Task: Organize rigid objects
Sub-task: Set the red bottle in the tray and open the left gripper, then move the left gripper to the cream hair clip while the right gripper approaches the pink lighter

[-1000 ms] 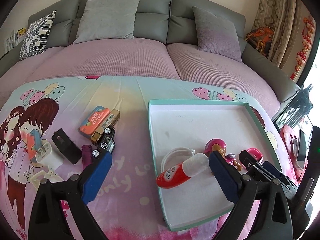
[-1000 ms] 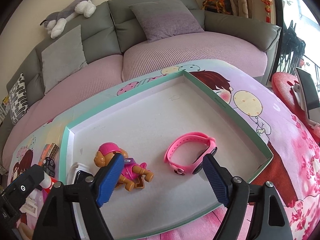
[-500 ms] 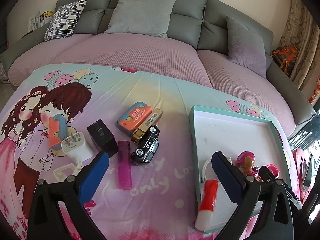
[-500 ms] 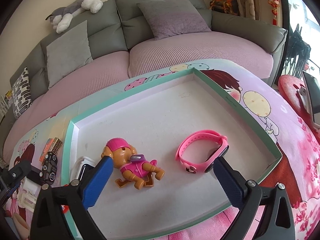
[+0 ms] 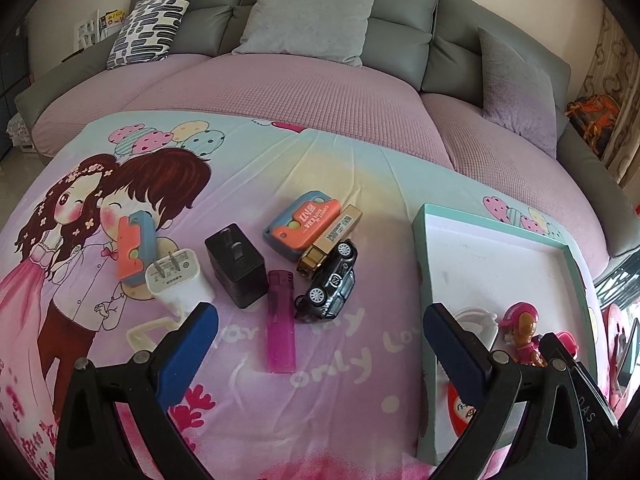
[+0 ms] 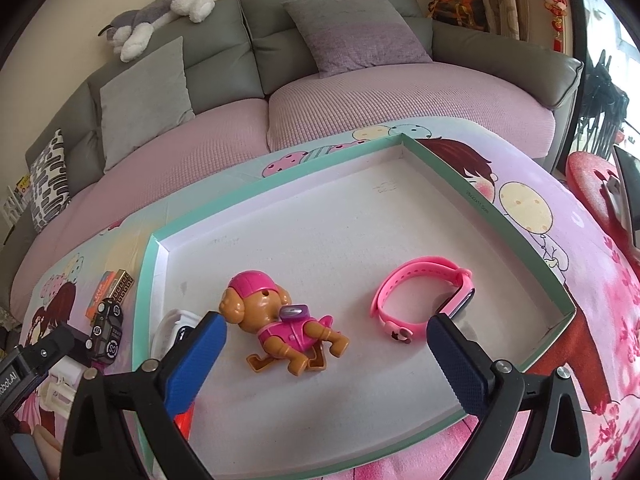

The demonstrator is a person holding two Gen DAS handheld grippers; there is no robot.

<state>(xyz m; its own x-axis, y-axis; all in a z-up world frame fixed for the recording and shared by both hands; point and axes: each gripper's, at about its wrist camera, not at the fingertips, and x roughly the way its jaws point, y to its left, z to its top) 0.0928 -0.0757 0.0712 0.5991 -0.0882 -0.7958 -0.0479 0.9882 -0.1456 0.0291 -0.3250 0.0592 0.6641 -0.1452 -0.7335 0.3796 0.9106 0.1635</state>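
Ahead of left claw point(image 5: 318, 334), wide apart, empty: purple lighter point(image 5: 281, 322) is light, stiff, slick; pinch its long sides mid-body.

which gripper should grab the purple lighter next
Left. The left gripper is open right over the purple lighter; the right gripper hangs over the tray.

grey sofa point(image 5: 400, 36), plush dog point(image 6: 160, 12) (lying on top)
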